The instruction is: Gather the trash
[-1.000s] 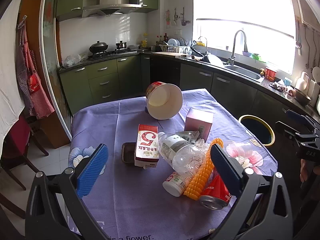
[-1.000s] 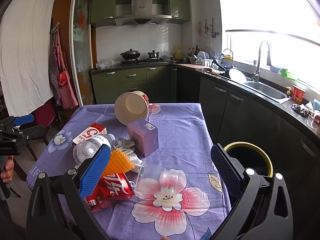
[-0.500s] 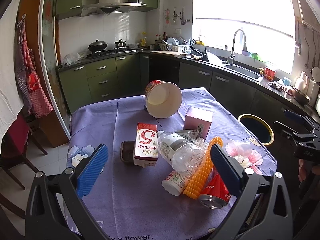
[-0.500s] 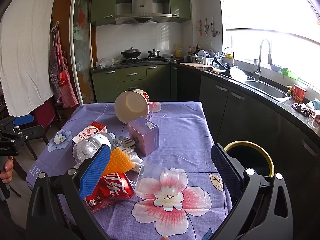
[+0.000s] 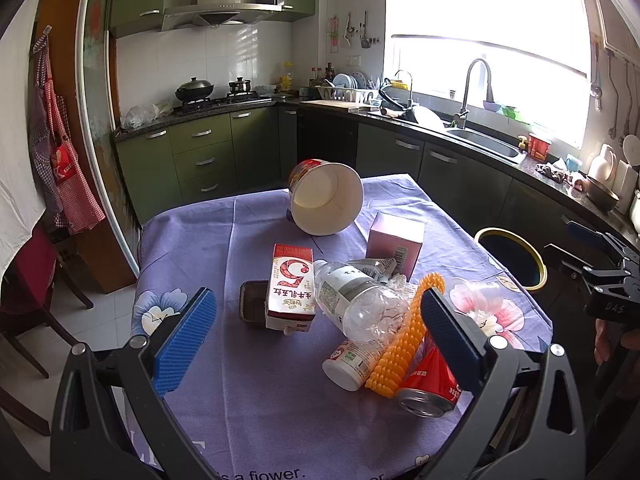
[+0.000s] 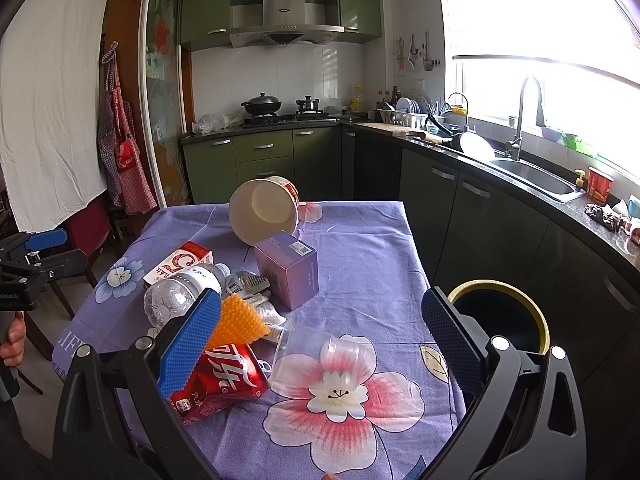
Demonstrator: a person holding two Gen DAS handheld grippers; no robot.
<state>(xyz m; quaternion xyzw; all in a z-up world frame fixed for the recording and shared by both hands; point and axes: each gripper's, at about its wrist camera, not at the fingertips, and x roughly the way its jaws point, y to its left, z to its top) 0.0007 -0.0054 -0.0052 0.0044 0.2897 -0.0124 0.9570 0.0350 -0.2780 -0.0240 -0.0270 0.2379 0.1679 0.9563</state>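
Trash lies heaped on a purple flowered tablecloth [image 5: 200, 240]. In the left wrist view I see a tipped paper bowl [image 5: 326, 198], a pink box [image 5: 394, 240], a red-and-white carton [image 5: 290, 286], a clear plastic bottle [image 5: 356, 300], an orange spiky piece [image 5: 404, 340] and a red can [image 5: 428, 384]. My left gripper [image 5: 316, 336] hangs open above the table's near edge. The right wrist view shows the red can [image 6: 224, 376], a clear plastic cup [image 6: 320, 356] and the box [image 6: 290, 274]. My right gripper [image 6: 318, 344] is open over the cup, holding nothing.
A black bin with a yellow rim [image 6: 500, 320] stands on the floor between the table and the dark counter cabinets [image 6: 460, 208]. A chair [image 5: 28, 292] sits left of the table. A hand [image 6: 12, 340] holds the other gripper at the left edge.
Both views have drifted only slightly; the left gripper has eased a little closer to the table. Nothing was taken hold of or moved.
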